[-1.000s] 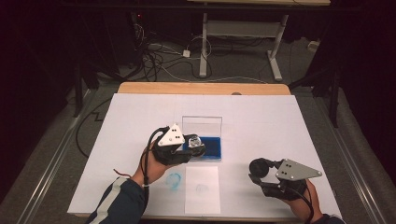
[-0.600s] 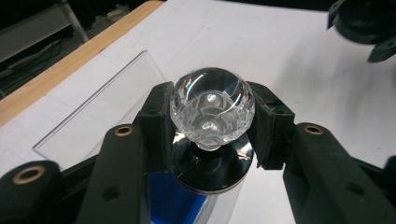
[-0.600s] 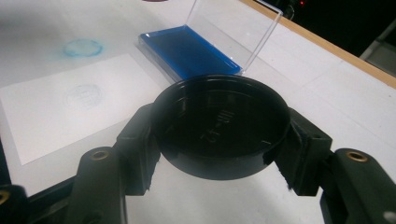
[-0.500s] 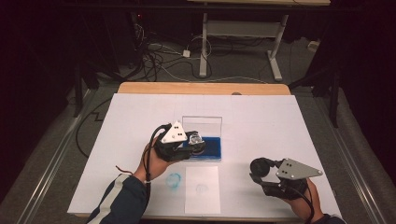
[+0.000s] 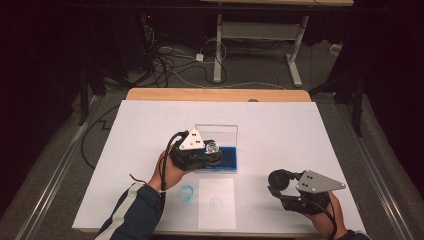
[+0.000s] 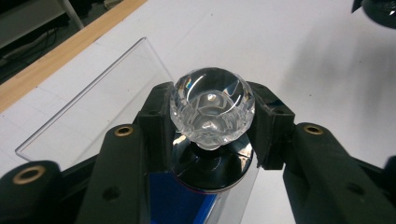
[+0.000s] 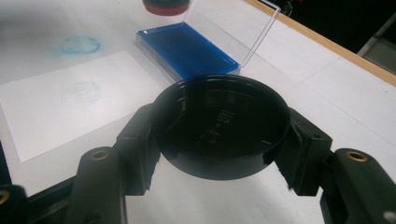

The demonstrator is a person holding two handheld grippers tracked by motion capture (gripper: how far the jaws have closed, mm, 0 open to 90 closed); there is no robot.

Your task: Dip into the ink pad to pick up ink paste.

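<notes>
My left gripper (image 5: pixel 210 152) (image 6: pixel 212 123) is shut on a stamp with a clear faceted knob (image 6: pixel 212 108) (image 5: pixel 212 148) and a round black base (image 6: pixel 212 170). It holds the stamp over the blue ink pad (image 5: pixel 227 157) (image 7: pixel 184 49), whose clear lid (image 5: pixel 220 132) (image 6: pixel 98 107) stands open. My right gripper (image 5: pixel 279 182) (image 7: pixel 219 135) is shut on a round black cap (image 7: pixel 222 123) (image 5: pixel 278 179), held just above the table at the near right. A white paper sheet (image 5: pixel 216 202) (image 7: pixel 70 100) with a faint round print lies in front of the ink pad.
A white sheet (image 5: pixel 300 135) covers the wooden table (image 5: pixel 215 94). A blue ring-shaped ink mark (image 5: pixel 186 193) (image 7: pixel 80 45) sits left of the paper. Cables and desk legs lie on the floor beyond the far edge.
The left gripper has shifted slightly to the right with the stamp, further over the ink pad. The right gripper has stayed put.
</notes>
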